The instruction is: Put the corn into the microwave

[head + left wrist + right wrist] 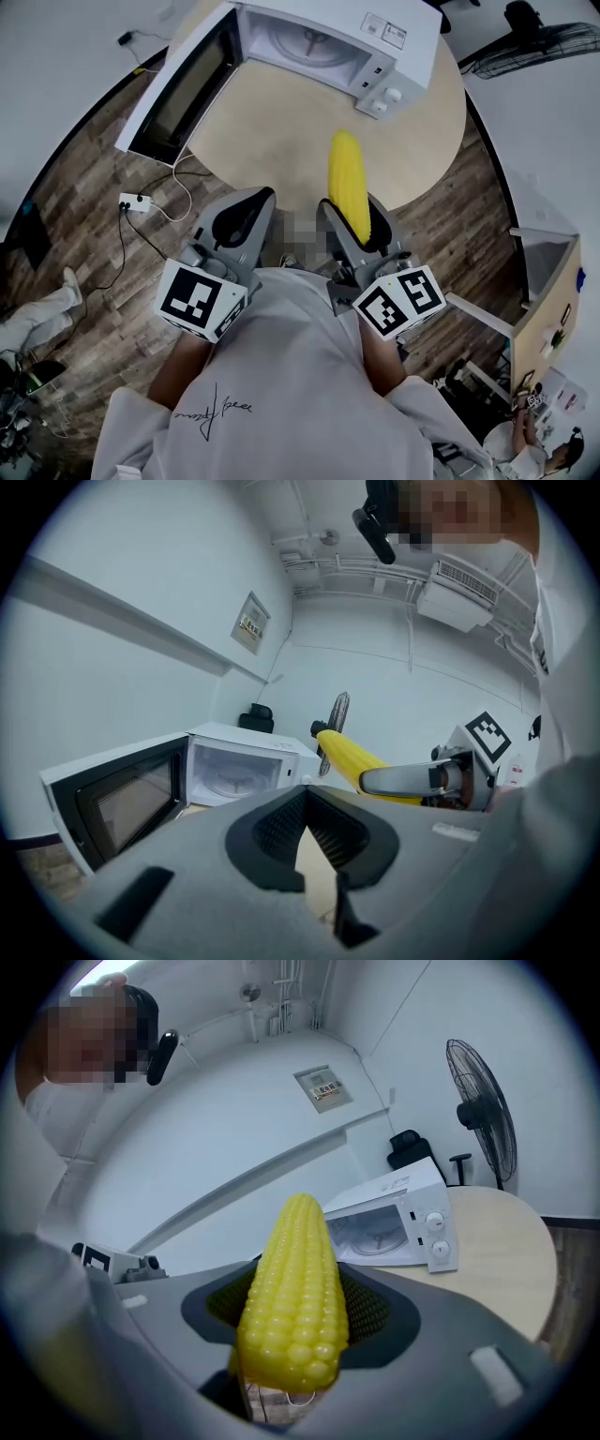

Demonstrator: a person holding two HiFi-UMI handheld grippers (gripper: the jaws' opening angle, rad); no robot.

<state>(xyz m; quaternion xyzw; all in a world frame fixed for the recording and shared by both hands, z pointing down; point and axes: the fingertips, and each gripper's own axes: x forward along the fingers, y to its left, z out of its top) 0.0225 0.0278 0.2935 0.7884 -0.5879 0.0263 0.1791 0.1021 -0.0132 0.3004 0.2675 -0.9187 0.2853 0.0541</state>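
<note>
A yellow corn cob (346, 178) sticks out forward from my right gripper (354, 214), whose jaws are shut on its lower end. In the right gripper view the corn (295, 1288) fills the gap between the black pads. The white microwave (319, 42) stands on the far side of the round wooden table (281, 122), its door (183, 84) swung wide open to the left and its cavity (375, 1232) bare apart from the glass turntable. My left gripper (248, 202) hovers beside the right one, jaws shut with nothing in them (307, 803). Both are short of the table's near edge.
A floor fan (534, 42) stands behind the table at the right. A white power strip (136, 201) with cables lies on the wooden floor at the left. A light wooden cabinet (548, 281) is at the right, and a person's leg (37, 309) at the left.
</note>
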